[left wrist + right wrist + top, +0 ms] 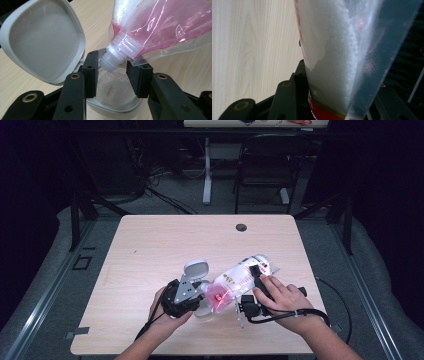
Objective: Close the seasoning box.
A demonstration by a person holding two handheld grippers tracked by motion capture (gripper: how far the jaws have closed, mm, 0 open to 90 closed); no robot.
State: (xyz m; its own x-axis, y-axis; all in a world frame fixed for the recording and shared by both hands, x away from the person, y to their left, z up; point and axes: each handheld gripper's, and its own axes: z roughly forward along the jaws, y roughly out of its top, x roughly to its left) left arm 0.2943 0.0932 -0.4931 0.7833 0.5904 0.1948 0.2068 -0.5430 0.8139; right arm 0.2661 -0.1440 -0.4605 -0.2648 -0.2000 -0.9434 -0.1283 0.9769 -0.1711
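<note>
A clear pouch (pixel 235 282) of pink and white granules lies tilted over the table, my right gripper (pixel 257 277) shut on its far part. In the right gripper view the pouch (pixel 334 50) rises between the jaws of that gripper (pixel 334 105). Its white spout (pixel 112 58) points down into a small white container (pixel 112 107) with some white granules inside. The container's flip lid (pixel 42 37) stands open to the left. My left gripper (pixel 113 72) is shut on the container's sides. From above, the left gripper (pixel 196 302) holds the container (pixel 204 310) under the lid (pixel 196 268).
The light wooden table (pixel 150 245) has a cable hole (pixel 241 227) near its far edge. Black cables trail from both grippers toward the front edge. A black chair (pixel 265 165) and a white desk leg (pixel 207 170) stand beyond the table.
</note>
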